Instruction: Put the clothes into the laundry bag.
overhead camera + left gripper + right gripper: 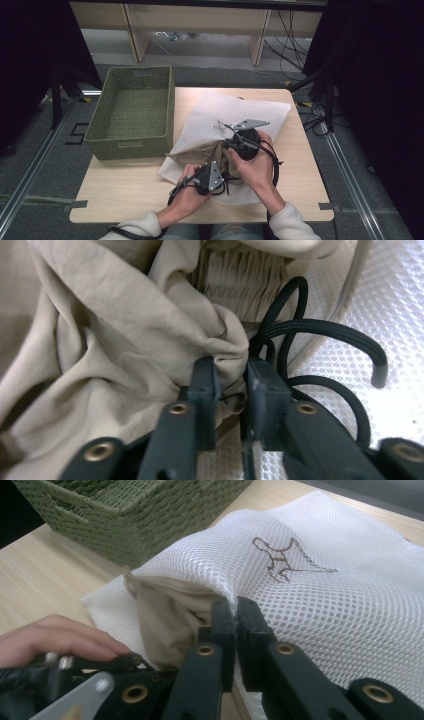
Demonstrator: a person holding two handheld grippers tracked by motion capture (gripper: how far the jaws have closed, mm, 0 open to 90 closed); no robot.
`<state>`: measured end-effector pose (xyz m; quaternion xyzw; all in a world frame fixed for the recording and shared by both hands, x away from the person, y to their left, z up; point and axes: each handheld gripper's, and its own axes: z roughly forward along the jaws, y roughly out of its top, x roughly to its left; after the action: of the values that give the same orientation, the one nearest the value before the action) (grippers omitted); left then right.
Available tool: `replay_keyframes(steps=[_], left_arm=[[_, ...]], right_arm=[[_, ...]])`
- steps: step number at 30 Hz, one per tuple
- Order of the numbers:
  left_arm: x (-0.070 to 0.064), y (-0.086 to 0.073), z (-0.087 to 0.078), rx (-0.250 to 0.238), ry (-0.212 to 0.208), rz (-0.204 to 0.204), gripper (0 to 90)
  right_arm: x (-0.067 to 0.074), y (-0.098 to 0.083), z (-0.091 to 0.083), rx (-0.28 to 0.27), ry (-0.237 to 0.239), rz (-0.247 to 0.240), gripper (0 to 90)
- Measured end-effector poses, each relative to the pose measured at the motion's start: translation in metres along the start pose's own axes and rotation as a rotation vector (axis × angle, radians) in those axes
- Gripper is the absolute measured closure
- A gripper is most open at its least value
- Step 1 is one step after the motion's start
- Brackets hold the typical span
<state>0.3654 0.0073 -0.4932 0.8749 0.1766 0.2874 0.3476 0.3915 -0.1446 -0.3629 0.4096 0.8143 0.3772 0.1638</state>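
Observation:
A white mesh bag (240, 107) lies in the middle of the table with a beige garment (200, 147) bunched in its mouth. My left gripper (219, 162) reaches into that mouth from the near side. In the left gripper view its jaws (232, 380) pinch a fold of the beige garment (100, 330), and black drawstring cords (325, 330) loop over the mesh (380, 305) to the right. My right gripper (226, 147) is shut on the upper lip of the mesh bag (310, 595), holding it up above the garment (160, 615), with its tips (234, 612) almost together.
A green woven basket (130, 145) stands at the table's back left, close to the bag; its corner (125, 515) rises in the right gripper view. Bare wooden tabletop (125, 190) lies in front of the basket. The hand (55, 640) on the left gripper sits beside the bag's mouth.

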Motion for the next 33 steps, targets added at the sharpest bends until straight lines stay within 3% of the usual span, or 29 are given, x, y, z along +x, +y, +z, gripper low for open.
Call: replay_keyframes(steps=[1,3,5,6,7,8,9,10,12,13,14,15,16,17,18,19,20,21,22,23,24,30,33], left_arm=[[0.001,0.001,0.002,-0.012,-0.012,-0.023,78.7],[0.002,0.001,0.004,-0.024,-0.032,-0.066,83.0],[0.003,0.002,0.006,-0.057,-0.057,-0.13,85.1],[0.003,0.003,0.008,-0.063,-0.062,-0.14,85.1],[0.004,0.003,0.011,-0.084,-0.069,-0.169,85.3],[0.001,0.005,0.016,-0.123,-0.072,-0.222,85.4],[0.0,0.006,0.019,-0.129,-0.101,-0.247,85.4],[0.002,0.007,0.021,-0.14,-0.069,-0.247,85.4],[0.005,0.012,0.026,-0.153,-0.061,-0.26,85.4],[0.006,0.013,0.027,-0.151,-0.061,-0.257,85.4],[0.006,0.016,0.03,-0.173,-0.058,-0.287,85.4],[0.011,0.016,0.031,-0.15,-0.044,-0.254,85.4],[0.013,0.016,0.033,-0.136,-0.055,-0.238,85.3],[0.012,0.017,0.036,-0.154,-0.047,-0.262,85.1],[0.015,0.015,0.036,-0.139,-0.041,-0.249,84.7],[0.016,0.014,0.038,-0.141,-0.034,-0.264,83.7],[0.013,0.014,0.042,-0.187,-0.025,-0.322,83.0],[0.015,0.013,0.04,-0.163,-0.028,-0.285,82.0],[0.015,0.013,0.04,-0.158,-0.041,-0.274,80.4],[0.012,0.013,0.042,-0.191,-0.05,-0.313,77.6],[0.013,0.012,0.04,-0.166,-0.068,-0.279,73.9],[0.014,0.012,0.016,-0.186,-0.092,-0.303,51.4],[0.012,0.011,-0.001,-0.191,-0.101,-0.26,46.9]], right_arm=[[0.002,0.0,-0.001,0.004,-0.002,0.022,88.3],[0.0,0.001,-0.001,-0.015,0.003,-0.009,88.3],[0.0,0.001,-0.002,-0.017,-0.003,0.012,88.3],[0.0,0.001,-0.002,-0.017,-0.003,0.012,88.3],[-0.002,0.001,-0.001,-0.04,-0.008,-0.02,88.3],[-0.002,0.001,-0.001,-0.032,0.0,-0.011,88.3],[0.0,0.001,-0.003,-0.016,-0.001,0.017,88.3],[0.001,0.001,-0.003,-0.015,-0.002,0.025,88.3],[0.001,0.001,-0.004,-0.018,0.005,0.03,88.4],[-0.002,0.001,-0.003,-0.038,0.001,-0.015,88.4],[-0.002,0.002,-0.004,-0.041,-0.005,-0.017,88.4],[0.0,0.002,-0.005,-0.04,0.002,0.011,88.4],[-0.001,0.002,-0.005,-0.043,0.003,0.008,88.3],[-0.001,0.002,-0.006,-0.043,-0.001,0.016,88.4],[-0.003,0.002,-0.006,-0.045,-0.002,0.0,88.4],[-0.004,0.002,-0.006,-0.052,-0.007,-0.009,88.3],[-0.004,0.002,-0.005,-0.054,0.002,0.005,88.3],[-0.004,0.002,-0.006,-0.054,-0.015,0.017,88.3],[-0.006,0.002,-0.007,-0.049,-0.015,0.007,88.4],[-0.006,0.002,-0.007,-0.046,-0.014,0.008,88.3],[-0.007,0.002,-0.007,-0.045,-0.024,0.007,88.3],[-0.007,0.001,-0.007,-0.034,-0.021,0.017,88.3],[-0.008,0.001,-0.006,-0.034,-0.029,0.006,88.3]])
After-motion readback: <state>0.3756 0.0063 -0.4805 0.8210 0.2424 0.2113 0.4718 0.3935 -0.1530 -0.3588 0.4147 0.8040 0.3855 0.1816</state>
